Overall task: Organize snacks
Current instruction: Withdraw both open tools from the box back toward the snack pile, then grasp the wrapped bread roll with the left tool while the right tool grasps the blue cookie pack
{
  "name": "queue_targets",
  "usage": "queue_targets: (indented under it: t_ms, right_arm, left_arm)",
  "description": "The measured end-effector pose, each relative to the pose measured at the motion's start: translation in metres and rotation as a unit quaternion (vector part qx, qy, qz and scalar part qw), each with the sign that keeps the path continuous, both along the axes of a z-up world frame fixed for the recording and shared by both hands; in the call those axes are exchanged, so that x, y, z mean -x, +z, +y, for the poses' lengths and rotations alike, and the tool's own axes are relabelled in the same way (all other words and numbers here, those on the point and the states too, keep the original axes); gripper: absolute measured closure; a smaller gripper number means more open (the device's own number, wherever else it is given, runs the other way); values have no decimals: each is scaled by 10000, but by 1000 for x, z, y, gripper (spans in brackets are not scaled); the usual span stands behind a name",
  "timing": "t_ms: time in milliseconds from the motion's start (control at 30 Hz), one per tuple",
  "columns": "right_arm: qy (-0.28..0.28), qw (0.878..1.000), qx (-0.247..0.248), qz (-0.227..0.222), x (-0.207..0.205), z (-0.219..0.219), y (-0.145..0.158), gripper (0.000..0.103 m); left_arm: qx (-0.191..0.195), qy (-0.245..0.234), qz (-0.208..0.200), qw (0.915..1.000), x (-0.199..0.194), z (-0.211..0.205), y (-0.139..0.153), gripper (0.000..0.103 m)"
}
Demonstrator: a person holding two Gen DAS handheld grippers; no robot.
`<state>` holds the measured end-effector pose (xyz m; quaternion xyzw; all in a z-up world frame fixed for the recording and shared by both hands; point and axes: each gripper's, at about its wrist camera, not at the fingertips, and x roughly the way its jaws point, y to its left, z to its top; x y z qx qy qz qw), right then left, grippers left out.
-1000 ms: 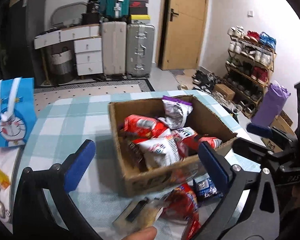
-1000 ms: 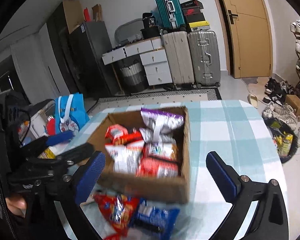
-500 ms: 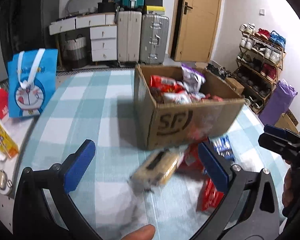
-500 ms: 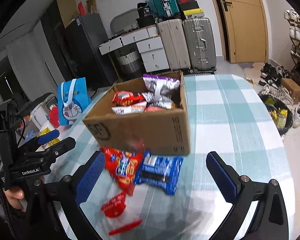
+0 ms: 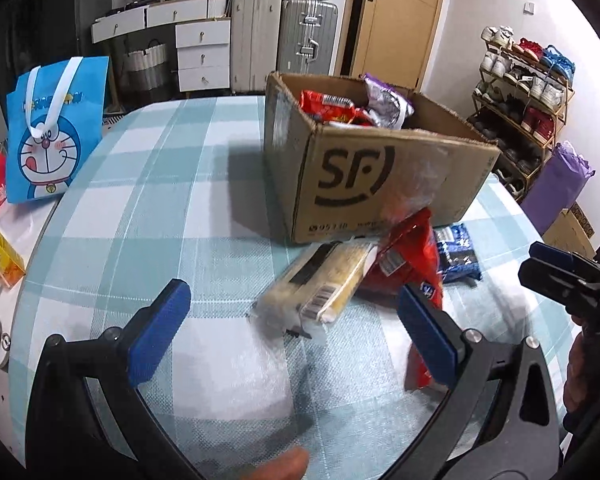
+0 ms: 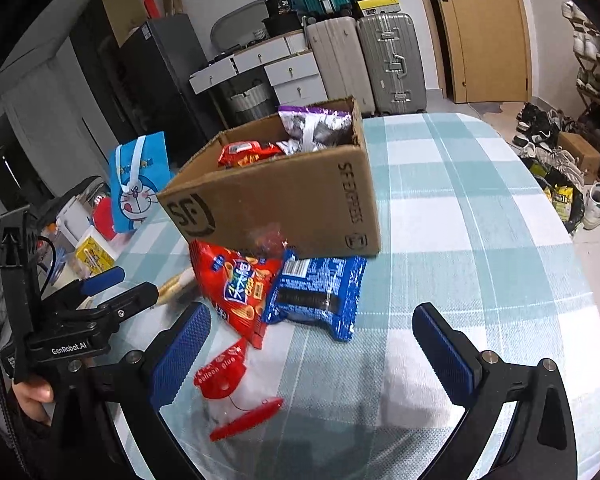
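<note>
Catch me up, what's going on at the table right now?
A person holds two grippers over a checked table. Both the left gripper and the right gripper are open and empty. Some snacks already sit in the cardboard box. A yellow packet, red chip bag and blue cookie pack lie in front of it.

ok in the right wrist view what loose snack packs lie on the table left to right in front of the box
pale biscuit pack → red chip bag → blue cookie pack
</note>
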<state>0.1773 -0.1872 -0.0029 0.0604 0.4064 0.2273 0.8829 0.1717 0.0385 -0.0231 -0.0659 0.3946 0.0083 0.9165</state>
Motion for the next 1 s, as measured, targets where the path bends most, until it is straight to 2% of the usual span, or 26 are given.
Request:
queue_targets:
  t_ms: [333, 433, 567, 733, 1000]
  right_arm:
    - [-46, 9998, 39, 201, -13, 0, -19, 0]
    - [29, 9996, 186, 227, -16, 4, -25, 0]
    - [205, 9986, 231, 437, -21, 11, -38, 0]
    - [173, 9979, 261, 563, -28, 15, -46, 0]
    - [135, 9965, 718, 400, -42, 28, -48, 0]
  left_arm:
    - [66, 55, 208, 9997, -8, 7, -17, 1]
    - [81, 19, 250, 9997, -11, 7, -20, 1]
    - [89, 14, 343, 9994, -17, 8, -26, 1]
    - [160, 49, 379, 9991, -20, 13, -30, 1]
    - [101, 58, 374, 9992, -25, 18, -30, 1]
